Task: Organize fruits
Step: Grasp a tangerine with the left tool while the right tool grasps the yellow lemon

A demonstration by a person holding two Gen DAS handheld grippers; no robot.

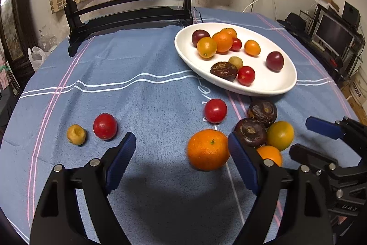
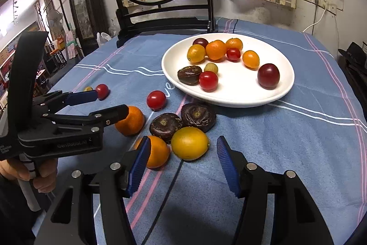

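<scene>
**Both grippers spread over loose fruit near plate**

Left gripper (image 1: 182,149) spread wide, nothing pinched; mandarin (image 1: 208,149) sits between its fingers, touching the right one. Right gripper (image 2: 183,157) also spread, empty; yellow fruit (image 2: 190,143) just ahead between its tips. Plate (image 1: 270,86) holds about ten fruits. Left of plate on cloth (image 1: 137,93): tomatoes (image 1: 215,110), two dark chestnuts (image 1: 250,132) touching.
</scene>
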